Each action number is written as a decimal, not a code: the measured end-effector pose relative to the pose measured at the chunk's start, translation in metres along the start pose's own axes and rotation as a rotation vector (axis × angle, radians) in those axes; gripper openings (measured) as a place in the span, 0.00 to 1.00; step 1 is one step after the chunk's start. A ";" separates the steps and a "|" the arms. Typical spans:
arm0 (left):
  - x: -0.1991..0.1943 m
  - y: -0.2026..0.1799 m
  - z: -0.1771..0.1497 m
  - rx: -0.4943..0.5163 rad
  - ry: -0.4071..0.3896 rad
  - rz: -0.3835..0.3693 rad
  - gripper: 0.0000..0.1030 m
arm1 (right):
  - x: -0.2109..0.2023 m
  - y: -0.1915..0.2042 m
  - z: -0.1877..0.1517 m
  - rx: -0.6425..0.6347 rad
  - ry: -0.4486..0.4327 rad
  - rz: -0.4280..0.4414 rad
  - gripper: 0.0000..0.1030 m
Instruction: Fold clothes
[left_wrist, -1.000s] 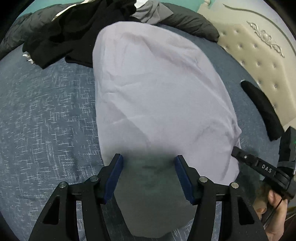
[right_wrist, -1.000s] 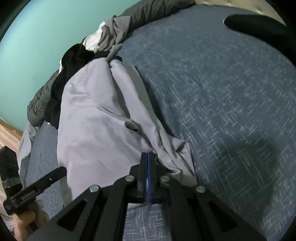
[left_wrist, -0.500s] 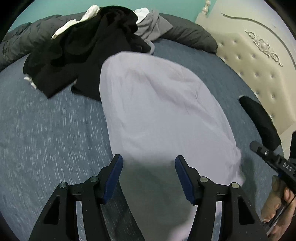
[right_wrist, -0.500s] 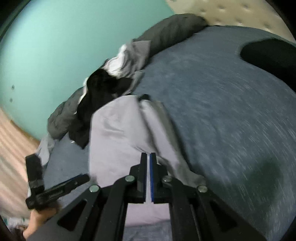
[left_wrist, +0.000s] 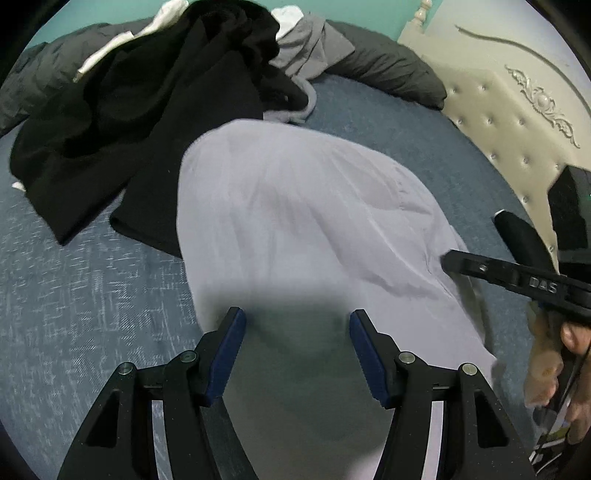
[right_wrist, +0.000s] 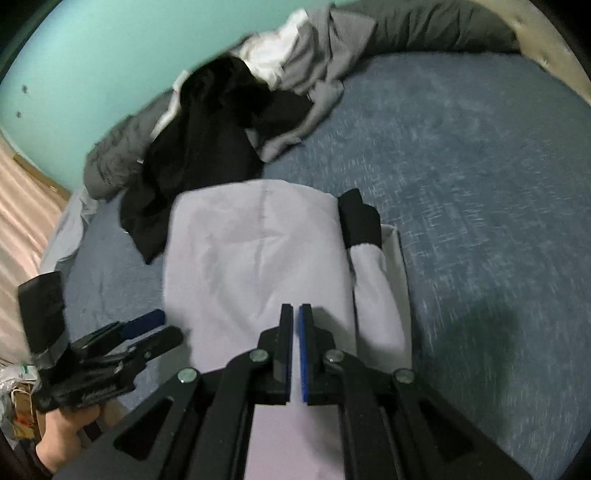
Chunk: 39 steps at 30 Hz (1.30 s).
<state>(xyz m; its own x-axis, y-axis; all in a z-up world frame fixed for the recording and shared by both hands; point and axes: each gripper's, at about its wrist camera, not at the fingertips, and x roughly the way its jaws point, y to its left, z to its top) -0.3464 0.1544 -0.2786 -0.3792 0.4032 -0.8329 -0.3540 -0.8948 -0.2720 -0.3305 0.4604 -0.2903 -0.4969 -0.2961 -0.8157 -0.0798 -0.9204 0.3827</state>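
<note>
A lavender garment (left_wrist: 295, 221) lies spread flat on the blue bed cover (left_wrist: 74, 314). My left gripper (left_wrist: 295, 317) hovers over its near end, open, with nothing between the blue pads. In the right wrist view the same lavender garment (right_wrist: 251, 251) shows one sleeve (right_wrist: 373, 288) with a black cuff (right_wrist: 360, 218) lying along its right side. My right gripper (right_wrist: 295, 308) is shut over the seam between body and sleeve. Whether cloth is pinched there I cannot tell. From the left wrist view the right gripper (left_wrist: 448, 260) reaches over the garment's right edge. The left gripper (right_wrist: 168, 326) shows at lower left, held by a hand.
A heap of black, grey and white clothes (left_wrist: 147, 110) lies just beyond the garment, backed by a dark grey duvet (left_wrist: 388, 74). A cream tufted headboard (left_wrist: 498, 122) rises on the right, with a black item (left_wrist: 524, 236) near it. Bare blue cover (right_wrist: 480, 184) stretches right of the garment.
Both grippers have drawn back from the heap, so more of the bed shows. The crumpled right sleeve now lies straight beside the body. The right gripper has rolled and risen.
</note>
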 end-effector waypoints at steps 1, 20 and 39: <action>0.004 0.001 0.001 0.005 0.008 0.004 0.61 | 0.009 -0.001 0.004 -0.012 0.020 -0.019 0.02; -0.003 0.008 0.030 0.025 -0.039 0.042 0.61 | 0.025 -0.003 0.044 -0.108 0.036 -0.047 0.02; -0.021 0.014 0.007 -0.021 0.001 0.013 0.63 | 0.013 -0.007 0.048 -0.111 0.083 -0.094 0.02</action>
<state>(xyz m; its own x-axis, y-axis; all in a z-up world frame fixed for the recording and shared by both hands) -0.3497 0.1351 -0.2616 -0.3828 0.3916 -0.8367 -0.3308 -0.9038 -0.2717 -0.3783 0.4754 -0.2829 -0.4182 -0.2235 -0.8804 -0.0241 -0.9662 0.2567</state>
